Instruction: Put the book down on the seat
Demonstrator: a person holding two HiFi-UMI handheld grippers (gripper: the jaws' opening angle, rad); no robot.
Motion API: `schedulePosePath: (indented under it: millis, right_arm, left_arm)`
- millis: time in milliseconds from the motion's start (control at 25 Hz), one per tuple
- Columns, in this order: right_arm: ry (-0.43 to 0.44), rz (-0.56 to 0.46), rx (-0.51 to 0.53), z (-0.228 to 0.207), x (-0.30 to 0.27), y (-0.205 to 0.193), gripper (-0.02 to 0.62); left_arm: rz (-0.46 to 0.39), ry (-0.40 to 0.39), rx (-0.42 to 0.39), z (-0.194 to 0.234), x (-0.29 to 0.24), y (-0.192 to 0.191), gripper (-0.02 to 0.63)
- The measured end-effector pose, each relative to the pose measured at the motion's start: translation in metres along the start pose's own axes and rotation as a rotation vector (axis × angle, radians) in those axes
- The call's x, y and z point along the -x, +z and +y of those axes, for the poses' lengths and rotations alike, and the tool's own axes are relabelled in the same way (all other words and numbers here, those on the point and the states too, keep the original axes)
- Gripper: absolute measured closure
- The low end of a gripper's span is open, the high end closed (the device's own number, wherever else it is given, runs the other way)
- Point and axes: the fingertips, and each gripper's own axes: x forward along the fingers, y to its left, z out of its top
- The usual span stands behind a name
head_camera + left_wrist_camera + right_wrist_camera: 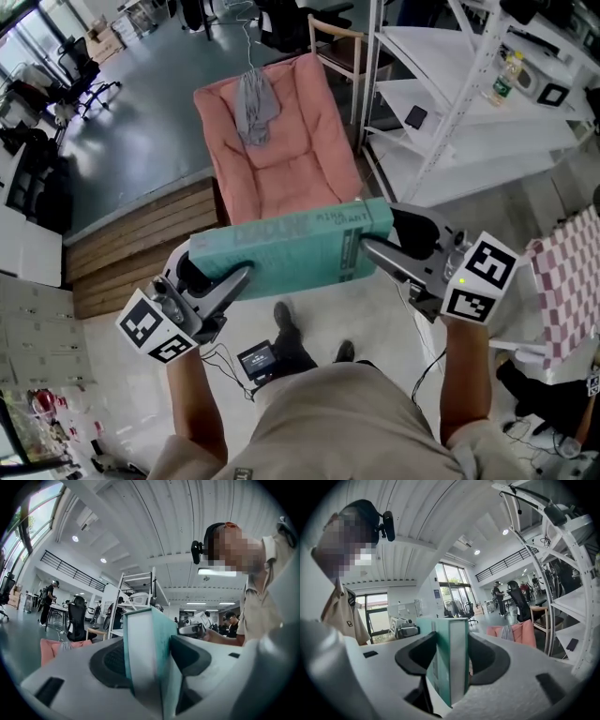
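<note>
A thick teal book (pixel 291 246) hangs level in the air, carried between both grippers above the floor. My left gripper (pixel 246 272) is shut on the book's left end (pixel 149 653); its dark pads press both covers. My right gripper (pixel 361 246) is shut on the right end (pixel 451 656) in the same way. The pink cushioned seat (pixel 281 169) lies just beyond the book, with a grey cloth (pixel 255 105) draped over its backrest. In the gripper views the seat (pixel 56 648) (pixel 520 632) shows low and farther off.
A white shelf rack (pixel 469 103) stands right of the seat, with a bottle (pixel 503 79) and a phone (pixel 416 117) on it. A wooden platform step (pixel 141 246) runs to the left. A checkered cloth (pixel 567 281) is at the right edge. Other people and office chairs stand far off.
</note>
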Motion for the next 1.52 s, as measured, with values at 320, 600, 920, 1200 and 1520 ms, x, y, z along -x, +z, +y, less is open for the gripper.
schedulePosePath:
  millis: [320,600,920,1200,1520]
  right_arm:
    - [-0.165,-0.015,-0.006,-0.059,-0.034,0.020,0.402]
    - [-0.257,-0.035,-0.023,-0.102,-0.090,0.045,0.402]
    - [-0.306,-0.045,-0.031,-0.138,-0.129,0.058,0.402]
    - [-0.329,-0.048,-0.038,-0.164,-0.166,0.068,0.402]
    - [-0.323,-0.035,-0.001,-0.180,-0.202,0.082,0.402]
  left_arm:
    - [-0.014,-0.163,0.016,0.080,-0.055,0.004,0.354]
    - [-0.003,-0.258,0.014,0.163,-0.083,0.022,0.354]
    - [0.008,-0.308,0.013,0.220,-0.107,0.028,0.354]
    - [0.003,-0.334,0.016,0.268,-0.117,0.033,0.354]
    - [-0.028,-0.321,0.008,0.308,-0.116,0.038,0.354]
